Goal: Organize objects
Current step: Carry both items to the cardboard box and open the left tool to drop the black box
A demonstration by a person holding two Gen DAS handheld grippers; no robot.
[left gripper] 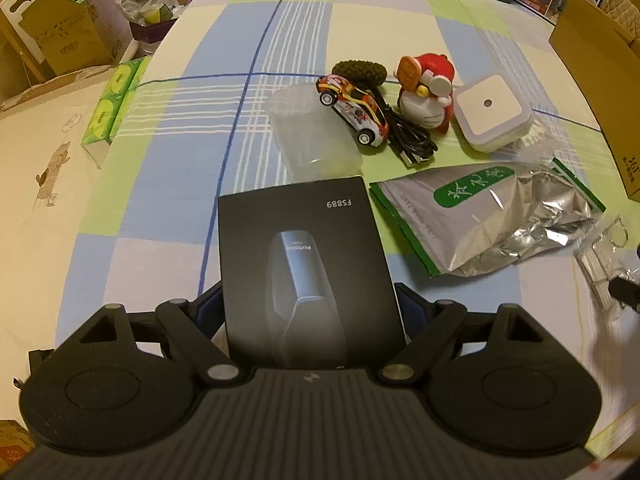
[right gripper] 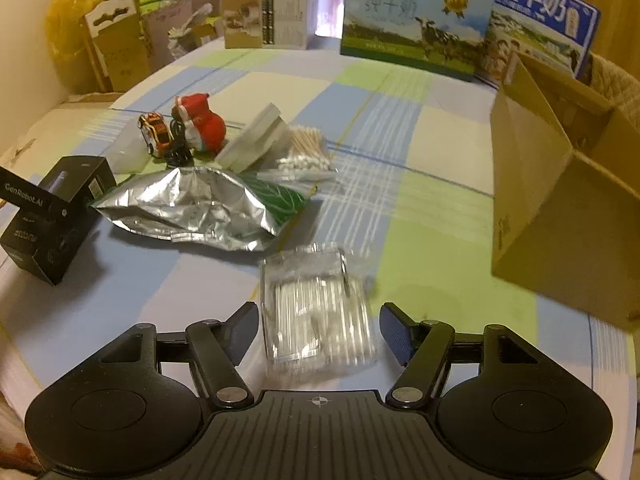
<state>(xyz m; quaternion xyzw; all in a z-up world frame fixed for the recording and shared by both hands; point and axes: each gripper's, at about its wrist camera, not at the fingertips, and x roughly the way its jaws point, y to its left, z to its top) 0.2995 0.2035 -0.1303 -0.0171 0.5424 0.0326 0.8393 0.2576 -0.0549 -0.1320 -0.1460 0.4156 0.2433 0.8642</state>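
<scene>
The left gripper (left gripper: 310, 304) is clamped on a black box (left gripper: 304, 268), jaws pressed against its sides. The right gripper (right gripper: 318, 334) is spread wide around a clear packet of sticks (right gripper: 316, 308), which isn't pinched yet and looks blurred. So the pick-up step seems to be underway; next, that packet probably needs to be squeezed and both items carried to the open cardboard box (right gripper: 560, 200) on the right. A foil pouch (left gripper: 492, 216), toy car (left gripper: 354, 110) and red figurine (left gripper: 426, 88) are left on the checked tablecloth (left gripper: 192, 160). Cartons are stacked all around.
</scene>
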